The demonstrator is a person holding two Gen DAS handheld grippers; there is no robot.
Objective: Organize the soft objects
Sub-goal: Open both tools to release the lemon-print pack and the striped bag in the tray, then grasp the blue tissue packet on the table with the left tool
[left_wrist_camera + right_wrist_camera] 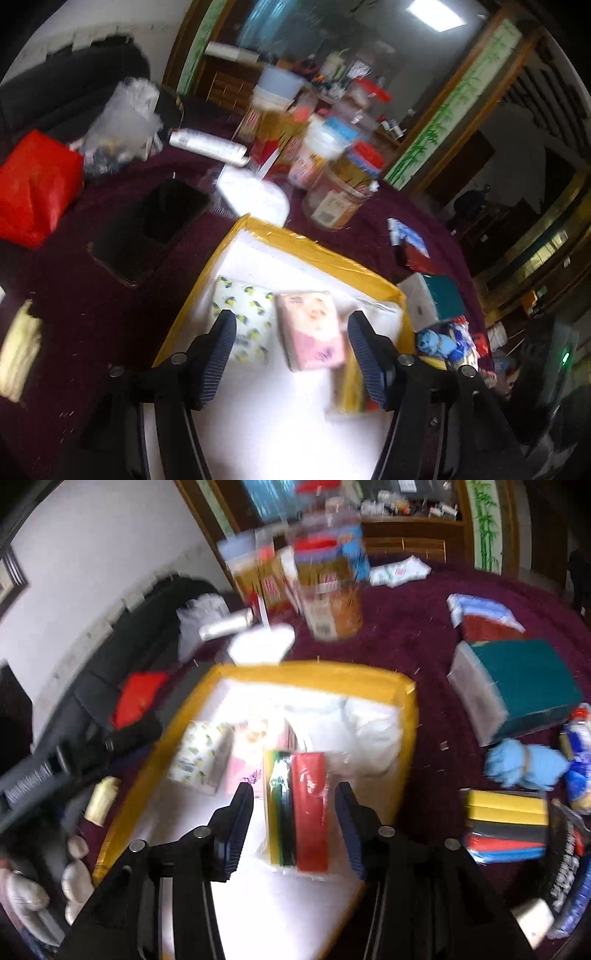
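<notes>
Left gripper (291,356) fingers parted over white box (317,247) with yellow rim, pads clear of pink tissue pack (314,330) lying between them; lemon-print pack (245,319) just left of it. Right gripper (295,825) jaws apart, sponge pack (299,808) between fingers, no pad pressing; looks released inside box. Step judged: placing items into box. Next: back both tools out, reach for loose items right of box, e.g. blue cloth (524,762), sponge stack (506,825).

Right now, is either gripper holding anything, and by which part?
Nothing is held. The left gripper stands open over the pink tissue pack; the right gripper stands open around the red-and-green sponge pack, pads apart from it.
</notes>
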